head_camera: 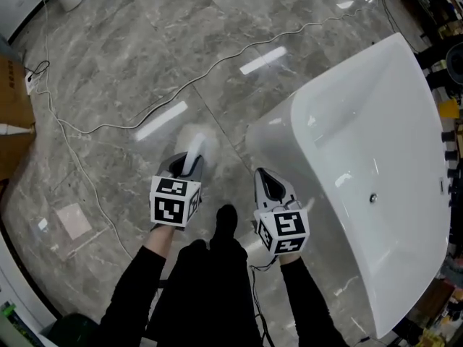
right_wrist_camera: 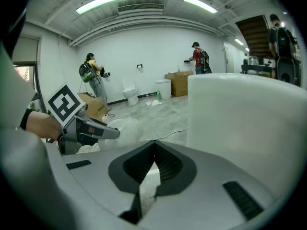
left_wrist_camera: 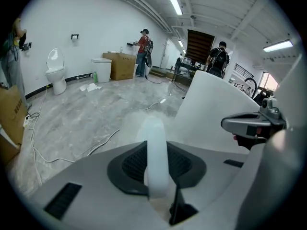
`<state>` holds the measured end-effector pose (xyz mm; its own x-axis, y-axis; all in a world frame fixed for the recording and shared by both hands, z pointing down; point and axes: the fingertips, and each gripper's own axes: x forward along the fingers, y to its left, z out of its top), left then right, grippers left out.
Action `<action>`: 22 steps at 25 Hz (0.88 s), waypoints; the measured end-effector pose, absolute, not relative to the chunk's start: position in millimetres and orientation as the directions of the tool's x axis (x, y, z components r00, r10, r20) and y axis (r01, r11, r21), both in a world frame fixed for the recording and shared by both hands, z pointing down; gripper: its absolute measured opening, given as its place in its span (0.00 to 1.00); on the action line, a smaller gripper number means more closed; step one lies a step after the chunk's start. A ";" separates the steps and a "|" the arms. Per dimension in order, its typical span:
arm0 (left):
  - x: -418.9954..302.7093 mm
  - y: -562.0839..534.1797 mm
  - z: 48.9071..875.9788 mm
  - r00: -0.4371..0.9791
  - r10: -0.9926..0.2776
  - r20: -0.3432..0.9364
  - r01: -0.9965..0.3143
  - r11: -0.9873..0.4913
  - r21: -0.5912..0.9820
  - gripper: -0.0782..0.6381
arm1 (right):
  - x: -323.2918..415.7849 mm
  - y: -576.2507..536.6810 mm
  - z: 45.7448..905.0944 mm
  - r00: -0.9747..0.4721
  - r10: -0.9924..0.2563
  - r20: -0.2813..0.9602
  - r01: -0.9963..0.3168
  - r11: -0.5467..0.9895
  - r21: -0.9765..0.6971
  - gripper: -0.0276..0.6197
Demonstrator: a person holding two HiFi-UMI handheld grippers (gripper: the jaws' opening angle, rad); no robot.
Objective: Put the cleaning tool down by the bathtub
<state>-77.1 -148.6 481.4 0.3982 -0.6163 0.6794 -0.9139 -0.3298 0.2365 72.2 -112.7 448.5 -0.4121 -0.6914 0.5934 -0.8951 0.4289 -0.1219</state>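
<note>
My left gripper (head_camera: 189, 166) is shut on the white handle of the cleaning tool (head_camera: 194, 139). The tool's fluffy pale head hangs blurred over the marble floor, just left of the bathtub's near end. In the left gripper view the handle (left_wrist_camera: 156, 128) runs up between the dark pads of that gripper (left_wrist_camera: 156, 150). The white bathtub (head_camera: 362, 143) fills the right side and rises close by (left_wrist_camera: 211, 99). My right gripper (head_camera: 266, 181) hovers beside the tub's rounded end. Its jaws (right_wrist_camera: 154, 145) meet at the tips with nothing between them, and the tub wall (right_wrist_camera: 244, 114) stands right in front.
A long cable (head_camera: 217, 71) snakes across the floor toward the tub. Cardboard boxes (head_camera: 11, 85) sit at the left edge. A toilet (left_wrist_camera: 56, 71) and more boxes (left_wrist_camera: 122, 65) stand by the far wall, where other people (left_wrist_camera: 143, 44) work. My own shoe (head_camera: 226, 219) is between the grippers.
</note>
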 end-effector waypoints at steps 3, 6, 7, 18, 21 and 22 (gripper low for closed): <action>-76.5 -153.5 511.7 0.398 -0.615 0.680 -0.914 -0.328 0.238 0.24 | 72.3 -120.0 475.7 -0.415 -0.691 0.592 -0.893 0.433 -0.120 0.04; -74.1 -158.0 537.0 0.402 -0.615 0.678 -0.913 -0.329 0.242 0.24 | 72.3 -126.0 497.7 -0.419 -0.691 0.589 -0.891 0.439 -0.118 0.04; -73.7 -160.0 544.7 0.402 -0.616 0.677 -0.913 -0.328 0.243 0.24 | 72.0 -128.2 504.8 -0.422 -0.690 0.589 -0.889 0.444 -0.117 0.04; -68.2 -171.1 632.9 0.392 -0.613 0.686 -0.917 -0.315 0.243 0.24 | 70.8 -140.3 589.0 -0.438 -0.673 0.596 -0.872 0.480 -0.099 0.04; -66.2 -171.5 652.0 0.388 -0.606 0.694 -0.919 -0.315 0.239 0.24 | 73.8 -141.9 607.9 -0.438 -0.669 0.600 -0.870 0.484 -0.095 0.04; -65.9 -171.9 658.0 0.387 -0.605 0.696 -0.919 -0.316 0.236 0.24 | 74.4 -142.6 613.4 -0.440 -0.668 0.600 -0.869 0.486 -0.095 0.04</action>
<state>-65.9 -171.9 658.0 0.3869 -0.6049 0.6960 -0.9188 -0.3165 0.2357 74.4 -142.6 613.4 -0.4396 -0.6683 0.6001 -0.8687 0.4861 -0.0951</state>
